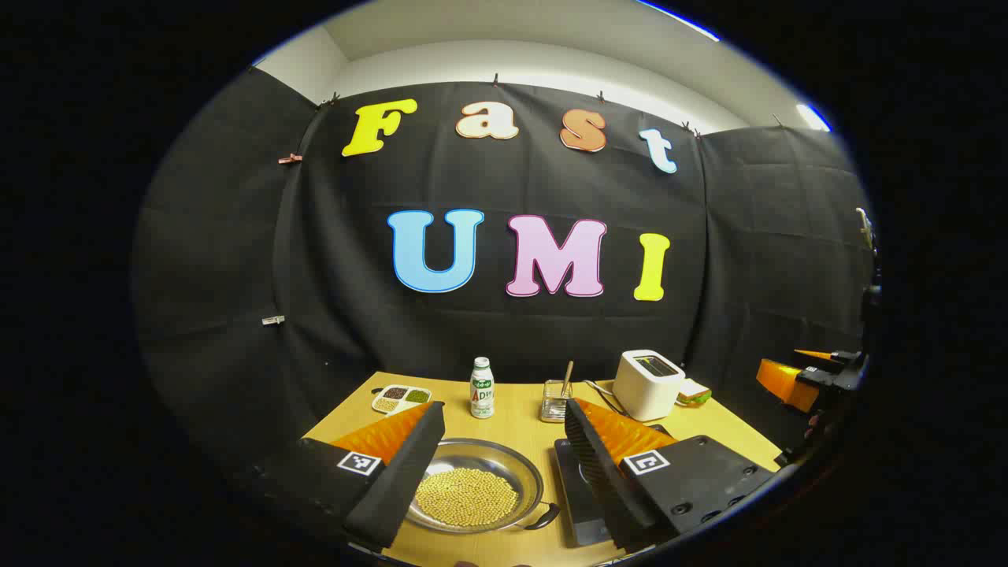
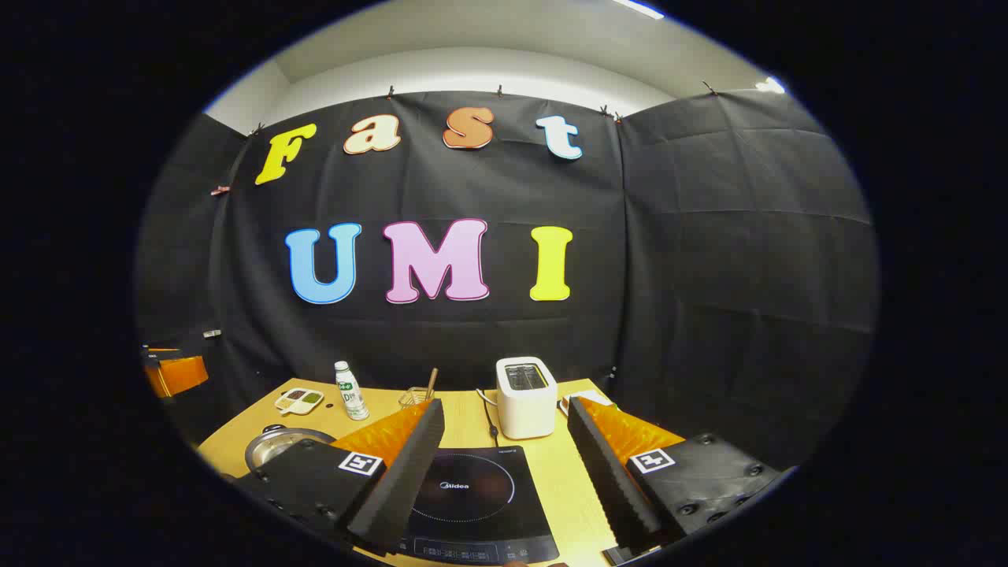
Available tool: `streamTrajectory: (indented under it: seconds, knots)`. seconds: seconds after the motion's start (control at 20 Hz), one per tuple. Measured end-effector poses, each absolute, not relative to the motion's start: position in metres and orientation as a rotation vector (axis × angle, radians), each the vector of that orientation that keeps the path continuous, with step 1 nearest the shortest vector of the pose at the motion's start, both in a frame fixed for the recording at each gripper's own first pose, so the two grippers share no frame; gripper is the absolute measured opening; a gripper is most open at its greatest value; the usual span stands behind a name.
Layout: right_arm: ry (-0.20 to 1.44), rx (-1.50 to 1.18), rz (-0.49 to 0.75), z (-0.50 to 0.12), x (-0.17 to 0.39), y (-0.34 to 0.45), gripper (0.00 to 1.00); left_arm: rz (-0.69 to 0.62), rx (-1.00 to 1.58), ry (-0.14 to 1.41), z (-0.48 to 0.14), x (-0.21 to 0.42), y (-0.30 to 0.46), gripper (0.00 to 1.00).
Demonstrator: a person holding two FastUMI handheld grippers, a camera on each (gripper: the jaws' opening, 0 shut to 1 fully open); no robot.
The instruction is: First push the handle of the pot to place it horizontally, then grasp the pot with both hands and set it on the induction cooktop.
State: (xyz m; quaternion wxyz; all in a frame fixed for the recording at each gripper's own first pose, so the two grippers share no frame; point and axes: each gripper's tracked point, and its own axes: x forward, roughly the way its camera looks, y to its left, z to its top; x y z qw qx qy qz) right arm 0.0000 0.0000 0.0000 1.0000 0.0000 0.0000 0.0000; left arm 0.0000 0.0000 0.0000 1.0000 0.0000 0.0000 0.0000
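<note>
One pot (image 1: 475, 487), a shallow metal one filled with small yellow beans (image 1: 466, 496), sits on the wooden counter (image 1: 520, 417) near its front edge, seen between the left gripper's (image 1: 498, 465) fingers in the left gripper view. Its dark loop handle (image 1: 543, 516) sticks out toward the front-right, at a slant, just short of the induction cooktop (image 2: 472, 492), which lies flat beside the pot toward the counter's right side, its glass surface bare. The left gripper hangs above the pot with its fingers spread wide, gripping nothing. The right gripper (image 2: 504, 461) hovers over the cooktop, fingers likewise wide apart and empty; in its view the pot's rim (image 2: 279, 445) peeks out at the left. Along the counter's back edge stand a divided dish of grains (image 1: 402, 398), a small white bottle (image 1: 482, 387), a clear glass holder with a stick in it (image 1: 556, 400) and a white toaster (image 1: 647, 383), its cord trailing forward. Next to the toaster, at the back right corner, lies what looks like a sandwich (image 1: 693, 391)
</note>
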Motion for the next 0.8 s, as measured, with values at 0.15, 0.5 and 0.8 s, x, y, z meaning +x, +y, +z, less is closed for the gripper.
streamTrajectory:
  seconds: [0.15, 0.5, 0.8]
  knots:
    - [0.002, -0.003, -0.003, 0.001, 0.001, -0.003, 0.98, 0.001, 0.000, 0.008, -0.003, 0.002, -0.001, 0.96]
    - [0.018, 0.012, -0.009, -0.002, -0.004, -0.005, 0.96, -0.014, 0.002, 0.040, -0.016, 0.003, -0.003, 0.96]
    - [-0.009, 0.018, -0.060, 0.005, -0.006, -0.014, 0.98, -0.039, 0.033, 0.045, -0.025, -0.001, 0.003, 0.96]
